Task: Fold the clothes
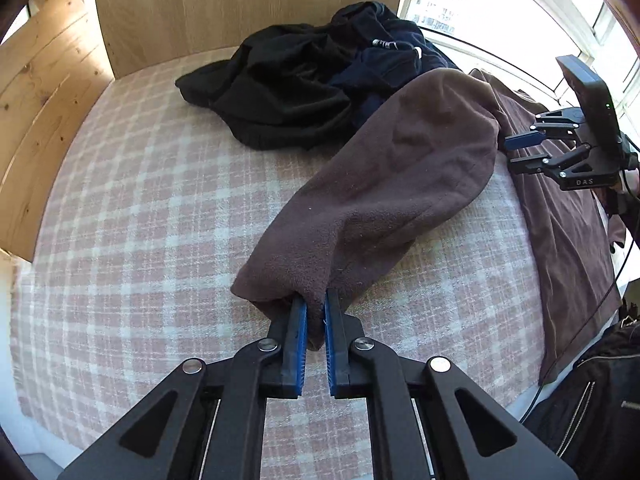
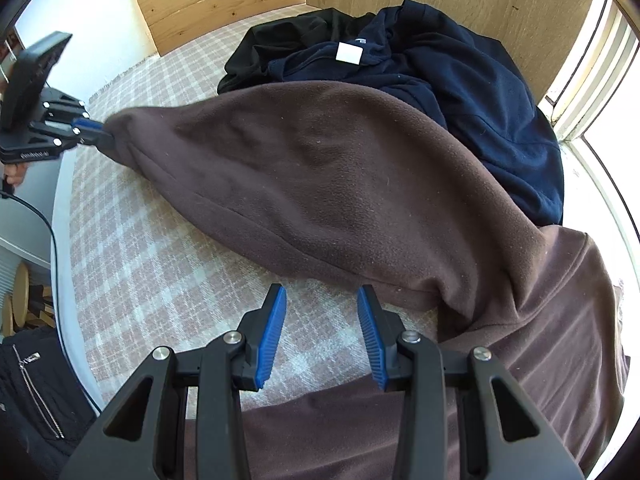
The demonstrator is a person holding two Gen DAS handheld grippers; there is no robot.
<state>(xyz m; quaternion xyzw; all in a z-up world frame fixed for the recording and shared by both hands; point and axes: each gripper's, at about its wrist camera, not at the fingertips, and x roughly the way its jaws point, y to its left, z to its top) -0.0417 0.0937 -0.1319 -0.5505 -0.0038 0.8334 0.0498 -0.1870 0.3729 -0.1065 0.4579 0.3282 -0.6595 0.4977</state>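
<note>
1. On the far left of the right wrist view, the left hand-held gripper (image 2: 106, 136) is clamped on the cuff end of the brown fleece sleeve (image 2: 320, 168). The left wrist view confirms it: the blue pads (image 1: 298, 320) are pinched on a fold of fleece at (image 1: 316, 316).

2. The sleeve's long axis runs from that clamped cuff across the plaid bed cover (image 1: 140, 220) toward the right, rising diagonally to the shoulder, where it joins the body of the brown fleece garment (image 2: 560, 340). The sleeve looks lifted and bellied rather than flat on the bed.

3. The right hand-held gripper (image 2: 322, 336) is open, its jaws spread wide with nothing between them. It sits just short of the sleeve's lower edge, near the shoulder end, above bare bed cover, with the garment's body below and to its right.

4. Judgement: the next move turns on this layout. The left side owns the cuff; the right side is much the nearer to the shoulder and armpit, so it is the one placed to pin or take that end while the sleeve is carried over the body.

5. Behind the sleeve, toward the wooden wall, lies a heap of dark clothes (image 1: 304, 80): one black garment (image 2: 280, 44) and one navy garment (image 2: 480, 100) with a white label.

6. Count: two hand-held grippers, one brown garment in work, two dark garments waiting. A black jacket with a zip sits off the bed's edge, apart from the task.
</note>
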